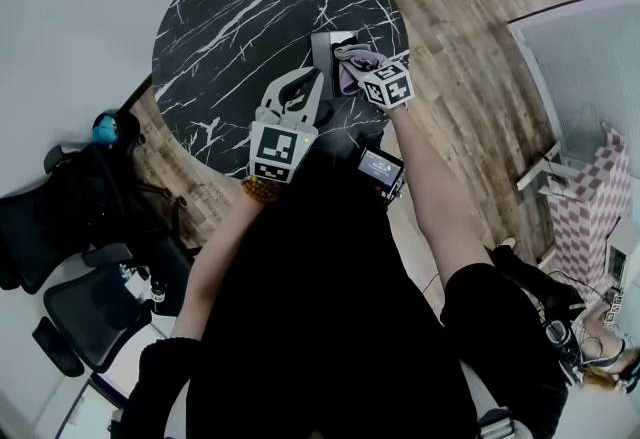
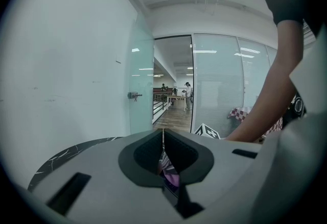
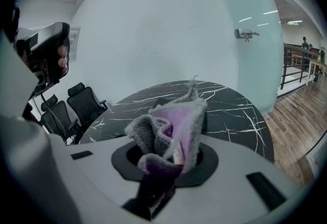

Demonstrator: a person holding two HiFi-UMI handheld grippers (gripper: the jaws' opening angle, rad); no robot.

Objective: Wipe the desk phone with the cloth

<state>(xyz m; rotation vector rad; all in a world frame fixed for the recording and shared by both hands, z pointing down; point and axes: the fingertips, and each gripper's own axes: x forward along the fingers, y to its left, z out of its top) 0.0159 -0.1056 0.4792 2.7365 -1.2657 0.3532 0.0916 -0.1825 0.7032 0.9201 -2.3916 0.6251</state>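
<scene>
1. The right tool (image 3: 173, 162) is clenched on a grey-and-purple knitted cloth (image 3: 173, 126). The cloth bunches up out of its jaws in a loose crumpled wad.
2. The left tool (image 2: 163, 141) has its jaws pressed together in a thin line. A sliver of purple shows low in the gap, but I cannot tell whether it is pinched there or only seen beyond.
3. In the head view, both tools are held side by side over the near edge of a round black marble-patterned surface (image 1: 250, 17). The right tool's marker cube is tilted towards the camera.
4. A dark grey desk phone (image 1: 325, 55) stands on that surface, just beyond the tool tips. The cloth is just beside its right edge; contact cannot be made out. In the right gripper view the phone is mostly hidden behind the wad.
5. A bare forearm (image 2: 265, 100) crosses the right side of the left gripper view.
6. Black office chairs (image 1: 90, 307) stand left of the surface, on a wood-plank floor (image 1: 480, 77).
7. A frosted glass door (image 2: 140, 80) stands ahead of the left tool, against a white wall.
</scene>
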